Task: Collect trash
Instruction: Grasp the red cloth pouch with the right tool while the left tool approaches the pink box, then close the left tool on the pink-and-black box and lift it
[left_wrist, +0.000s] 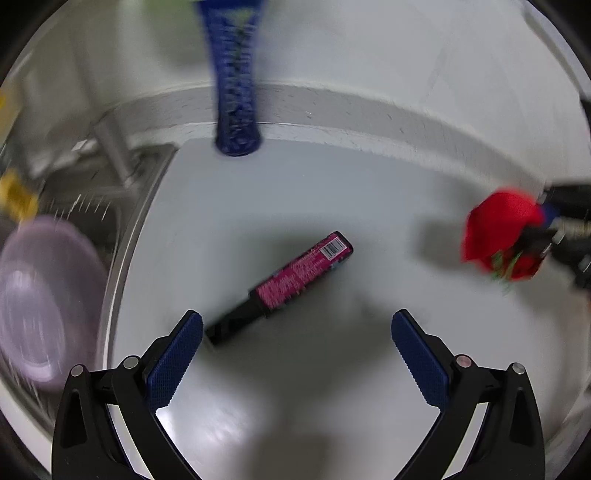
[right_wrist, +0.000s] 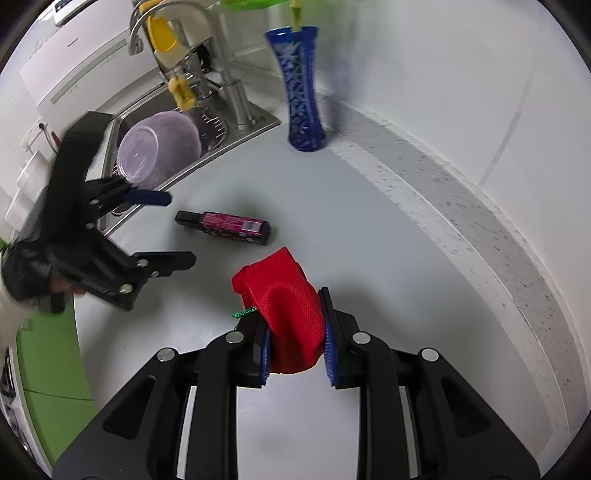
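Clamping a crumpled piece of red mesh (right_wrist: 291, 325), the right hand-held gripper (right_wrist: 295, 332) has its blue pads pressed tight against both sides of it, with a bit of green tinsel sticking out at the left. Its own camera shows this grip close up; the left wrist view shows the same red bundle only as a blur at the far right edge (left_wrist: 502, 232), above the white tabletop (left_wrist: 369, 206). The left hand-held gripper (left_wrist: 297, 354) stands wide, nothing between its pads, above a black and pink tube with a barcode (left_wrist: 288, 284) that lies flat on the tabletop. From the right wrist view that tube (right_wrist: 225, 225) lies well apart from the red mesh, and the left hand-held gripper (right_wrist: 177, 229) comes in from the left in a gloved hand (right_wrist: 26, 269). That view alone shows clearly the sink (right_wrist: 258, 118) with its tap (right_wrist: 221, 55), a pale purple bowl (right_wrist: 159, 147) and a yellow brush (right_wrist: 181, 92). A blue patterned vase (right_wrist: 301, 92) stands upright by the wall.
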